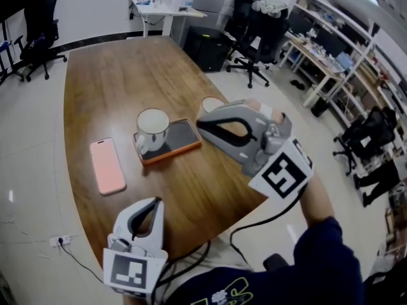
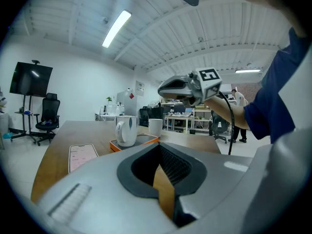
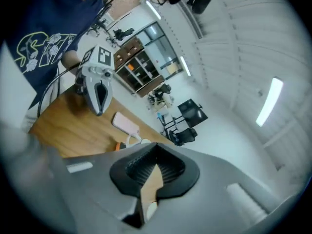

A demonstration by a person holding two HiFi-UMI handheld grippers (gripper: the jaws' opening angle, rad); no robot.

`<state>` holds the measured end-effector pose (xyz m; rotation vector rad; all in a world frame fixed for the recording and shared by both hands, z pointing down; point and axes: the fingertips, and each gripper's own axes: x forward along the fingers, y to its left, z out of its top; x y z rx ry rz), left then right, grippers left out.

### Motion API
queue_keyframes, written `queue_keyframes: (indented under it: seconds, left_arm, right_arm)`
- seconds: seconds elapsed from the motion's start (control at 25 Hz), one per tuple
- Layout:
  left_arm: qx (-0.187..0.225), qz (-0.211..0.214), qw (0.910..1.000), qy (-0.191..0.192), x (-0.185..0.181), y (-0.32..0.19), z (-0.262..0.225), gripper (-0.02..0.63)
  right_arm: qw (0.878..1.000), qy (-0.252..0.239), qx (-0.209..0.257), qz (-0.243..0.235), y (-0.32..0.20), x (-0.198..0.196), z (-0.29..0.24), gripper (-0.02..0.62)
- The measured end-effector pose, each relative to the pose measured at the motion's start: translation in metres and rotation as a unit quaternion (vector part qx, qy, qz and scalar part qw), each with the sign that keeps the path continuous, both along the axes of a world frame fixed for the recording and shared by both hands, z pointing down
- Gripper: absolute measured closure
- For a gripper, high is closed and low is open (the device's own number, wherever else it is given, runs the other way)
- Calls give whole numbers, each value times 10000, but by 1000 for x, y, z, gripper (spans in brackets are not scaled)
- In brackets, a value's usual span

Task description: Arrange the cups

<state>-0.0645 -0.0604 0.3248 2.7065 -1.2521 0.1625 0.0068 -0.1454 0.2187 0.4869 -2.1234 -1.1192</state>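
A white mug (image 1: 152, 127) (image 2: 126, 130) stands on a dark phone in an orange case (image 1: 181, 142) near the middle of the wooden table (image 1: 108, 81). A second white cup (image 1: 212, 104) (image 2: 155, 126) stands just behind it, half hidden in the head view by my right gripper (image 1: 201, 124). That gripper hangs in the air above the table's right edge, shut and empty. My left gripper (image 1: 154, 203) (image 2: 163, 191) rests low at the table's near edge, pointing toward the mug, jaws together with nothing between them.
A pink phone (image 1: 107, 165) (image 2: 83, 155) lies flat left of the mug. A black cable (image 1: 254, 224) trails off the right gripper. Office chairs (image 1: 254, 27), desks and shelves (image 1: 337, 49) surround the table.
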Motion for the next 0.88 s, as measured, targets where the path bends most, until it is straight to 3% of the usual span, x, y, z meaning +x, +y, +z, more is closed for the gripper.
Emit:
queue_keyframes:
  seconds: [0.08, 0.16, 0.24, 0.36, 0.44, 0.52, 0.6, 0.68, 0.88]
  left_arm:
    - [-36, -2, 10000, -5, 0, 2, 1, 601]
    - [-68, 35, 10000, -17, 2, 4, 2, 601]
    - [-69, 146, 9999, -35, 4, 4, 1, 601]
    - [-59, 296, 9995, -31, 10, 3, 0, 603]
    - [-93, 328, 9994, -57, 12, 5, 1, 601]
    - [-84, 290, 9995, -86, 12, 5, 0, 601]
    - [-39, 211, 9997, -65, 12, 3, -4, 601]
    - [-47, 168, 9998, -57, 12, 3, -4, 601]
    - [-105, 388, 9991, -106, 23, 0, 0, 601]
  right_arm:
    - [9962, -757, -213, 370, 16, 18, 11, 589]
    - [9802, -1715, -693, 711, 25, 35, 23, 589]
    - [9477, -2737, -1459, 757, 29, 45, 37, 589]
    - [8908, -3624, -2669, 619, 30, 61, 70, 589]
    - [8579, -4039, -3125, 560, 29, 71, 83, 589]
    - [8346, -4369, -3318, 492, 29, 80, 82, 589]
    - [8308, -4505, -3235, 469, 28, 86, 76, 589]
    - [8353, -4412, -3230, 568, 25, 85, 79, 589]
    - [8308, -4078, -3500, 1451, -1, 82, 107, 589]
